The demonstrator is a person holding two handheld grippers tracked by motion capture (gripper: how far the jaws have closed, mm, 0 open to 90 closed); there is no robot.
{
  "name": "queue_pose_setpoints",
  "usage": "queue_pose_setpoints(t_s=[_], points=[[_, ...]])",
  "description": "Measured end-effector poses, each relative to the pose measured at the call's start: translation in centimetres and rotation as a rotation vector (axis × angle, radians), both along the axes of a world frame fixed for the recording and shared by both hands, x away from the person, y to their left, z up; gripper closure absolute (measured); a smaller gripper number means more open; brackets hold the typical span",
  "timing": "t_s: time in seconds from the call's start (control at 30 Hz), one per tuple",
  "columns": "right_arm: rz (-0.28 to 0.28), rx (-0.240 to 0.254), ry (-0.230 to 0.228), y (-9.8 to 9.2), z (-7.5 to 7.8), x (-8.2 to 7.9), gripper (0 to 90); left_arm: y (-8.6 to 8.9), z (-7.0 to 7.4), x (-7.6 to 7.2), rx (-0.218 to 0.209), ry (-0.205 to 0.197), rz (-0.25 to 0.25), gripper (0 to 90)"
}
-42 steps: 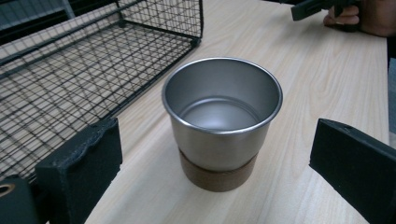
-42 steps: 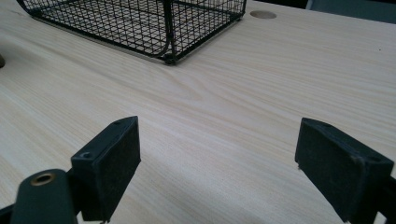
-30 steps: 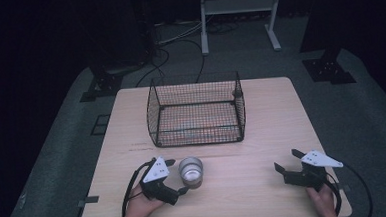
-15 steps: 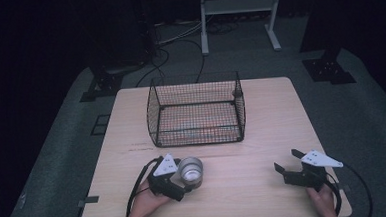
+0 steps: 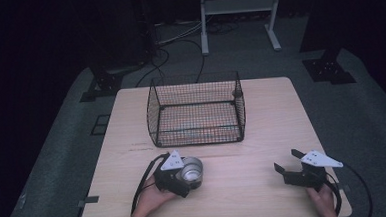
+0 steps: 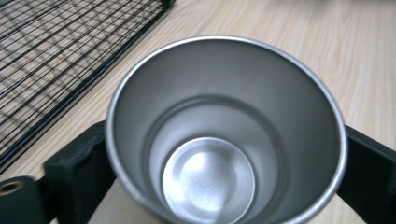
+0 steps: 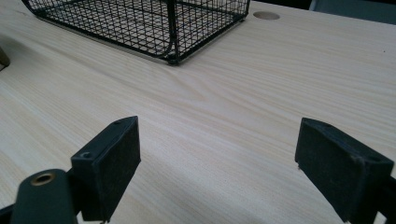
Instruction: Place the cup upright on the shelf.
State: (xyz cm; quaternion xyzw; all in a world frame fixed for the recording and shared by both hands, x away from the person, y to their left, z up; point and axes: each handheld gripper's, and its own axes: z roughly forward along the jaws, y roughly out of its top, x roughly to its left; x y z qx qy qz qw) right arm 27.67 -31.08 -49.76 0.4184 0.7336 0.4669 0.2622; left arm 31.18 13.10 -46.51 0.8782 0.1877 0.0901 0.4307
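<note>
The left tool (image 5: 187, 175) pinches a steel cup (image 6: 224, 135) between its jaws, near the front of the bench (image 5: 271, 114), just in front of the wire basket (image 5: 196, 108). The right tool (image 5: 290, 164) sits well apart at the front right, jaws spread with nothing between them.

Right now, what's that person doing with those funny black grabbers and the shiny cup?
A person sits at a light wooden table with a black two-jaw gripper in each hand. The left gripper has its jaws on either side of a shiny metal cup, gripping it near the table's front edge. The right gripper hangs open over bare wood, holding nothing. A black wire basket stands empty just behind the cup.
</note>
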Motion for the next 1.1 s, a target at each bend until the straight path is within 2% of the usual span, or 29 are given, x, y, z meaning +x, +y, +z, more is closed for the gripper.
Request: queue_pose_setpoints(t_s=[0.07, 0.23, 0.43, 0.6, 0.67, 0.97, 1.1], points=[[0.0, 0.0, -0.001, 0.0, 0.0, 0.0, 13.5, -0.1, 0.0, 0.1, 0.001, 0.0, 0.003, 5.3], [0.001, 0.0, -0.001, 0.0, 0.0, 0.0, 13.5, -0.2, 0.3, 0.2, 0.02, -0.02, -0.02, 14.6], [0.002, 0.001, 0.0, 0.0, 0.0, 0.0, 13.5, -0.1, 0.3, 0.3, 0.018, -0.003, -0.029, 16.3], [0.002, 0.002, 0.0, 0.0, 0.0, 0.0, 13.5, 0.0, 0.5, 0.4, 0.001, 0.01, -0.033, 16.9], [0.001, 0.002, 0.0, 0.0, 0.0, 0.0, 13.5, -0.1, 0.9, 0.4, 0.003, 0.005, -0.037, 17.5], [0.002, 0.001, -0.001, 0.0, 0.0, 0.0, 13.5, -0.7, 3.0, 0.4, -0.042, -0.003, -0.07, 17.6], [0.002, 0.001, -0.001, 0.0, 0.0, 0.0, 13.5, -1.1, 4.0, 0.5, -0.041, -0.015, -0.089, 17.6]])
